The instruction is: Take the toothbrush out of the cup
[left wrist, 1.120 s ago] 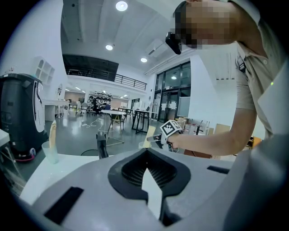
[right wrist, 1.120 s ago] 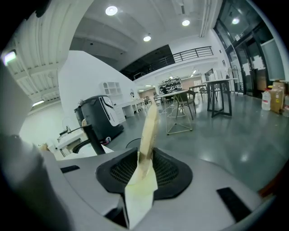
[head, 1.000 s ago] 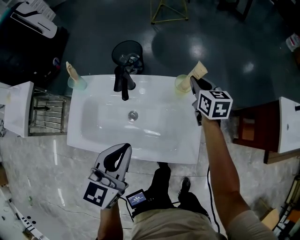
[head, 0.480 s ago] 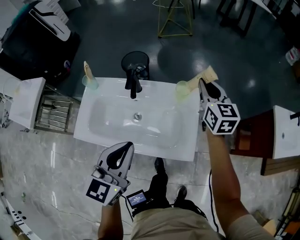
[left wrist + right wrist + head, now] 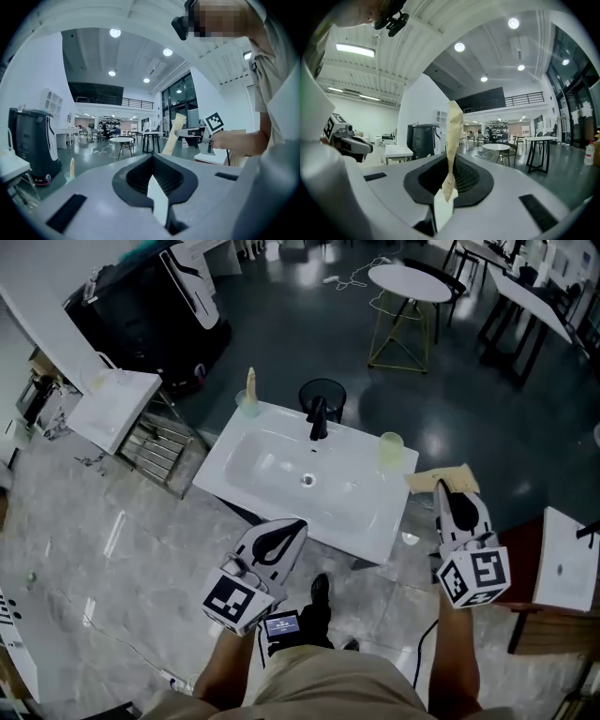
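A tan-wrapped toothbrush (image 5: 437, 479) sticks out of my right gripper (image 5: 442, 487), which is shut on its lower end. It hangs right of the white sink (image 5: 281, 474), clear of the pale green cup (image 5: 391, 448) on the sink's back right corner. These jaws have just been closing with the toothbrush between them. In the right gripper view the toothbrush (image 5: 453, 136) stands upright from the right gripper (image 5: 447, 194). My left gripper (image 5: 297, 526) is shut and holds nothing, in front of the sink. A second cup (image 5: 247, 405) with a toothbrush stands at the back left corner.
A black faucet (image 5: 318, 416) rises at the sink's back edge. A white cabinet (image 5: 111, 401) and a metal rack (image 5: 161, 452) stand to the left. Behind are a black machine (image 5: 150, 310) and a round white table (image 5: 405, 279). Another white basin (image 5: 566, 563) is at the right.
Both grippers have risen and drawn back from the sink. The right one has carried the toothbrush up and out of the right cup. The left stays shut.
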Demonstrator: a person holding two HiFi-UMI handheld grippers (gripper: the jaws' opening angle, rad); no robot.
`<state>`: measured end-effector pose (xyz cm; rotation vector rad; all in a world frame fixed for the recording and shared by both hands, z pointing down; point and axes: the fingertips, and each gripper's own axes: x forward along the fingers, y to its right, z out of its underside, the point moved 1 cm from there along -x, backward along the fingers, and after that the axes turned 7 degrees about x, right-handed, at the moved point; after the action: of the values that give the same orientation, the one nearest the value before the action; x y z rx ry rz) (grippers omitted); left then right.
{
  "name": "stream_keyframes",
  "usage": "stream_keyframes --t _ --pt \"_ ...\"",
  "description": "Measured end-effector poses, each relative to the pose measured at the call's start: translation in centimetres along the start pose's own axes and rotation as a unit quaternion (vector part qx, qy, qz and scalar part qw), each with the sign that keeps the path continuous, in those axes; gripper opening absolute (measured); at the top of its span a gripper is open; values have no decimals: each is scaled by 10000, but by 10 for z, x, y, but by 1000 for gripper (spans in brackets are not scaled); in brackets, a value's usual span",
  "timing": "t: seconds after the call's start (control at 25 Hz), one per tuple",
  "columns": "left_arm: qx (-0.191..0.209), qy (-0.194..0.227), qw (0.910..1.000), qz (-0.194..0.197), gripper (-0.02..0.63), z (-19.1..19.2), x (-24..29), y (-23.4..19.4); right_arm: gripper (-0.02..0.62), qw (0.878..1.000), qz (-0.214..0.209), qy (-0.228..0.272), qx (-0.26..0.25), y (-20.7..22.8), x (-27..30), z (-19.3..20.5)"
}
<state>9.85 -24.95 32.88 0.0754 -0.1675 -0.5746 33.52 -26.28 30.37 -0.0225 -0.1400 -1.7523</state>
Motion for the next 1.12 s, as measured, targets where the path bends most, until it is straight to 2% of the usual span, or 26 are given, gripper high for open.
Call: stream_keyframes --t 0.32,0.56,0.68,0.88,1.12 --pt "263 181 9993 -196 6 -29 -58 47 31 9997 -114 211 -106 -32 -78 -26" --pt "441 91 9983 -363 6 -37 -116 98 31 9989 -335 318 -66 -58 -134 -28" --pt "383 68 9977 -549 6 -39 -142 108 31 9987 -455 249 5 -71 -146 -23" --pt "284 21 9961 -833 6 -30 -199 81 31 9980 -610 131 -99 -119 -150 -24" --pt "314 245 9954 -877 6 -20 -291 1 31 9994 -291 103 -130 -205 -128 -19"
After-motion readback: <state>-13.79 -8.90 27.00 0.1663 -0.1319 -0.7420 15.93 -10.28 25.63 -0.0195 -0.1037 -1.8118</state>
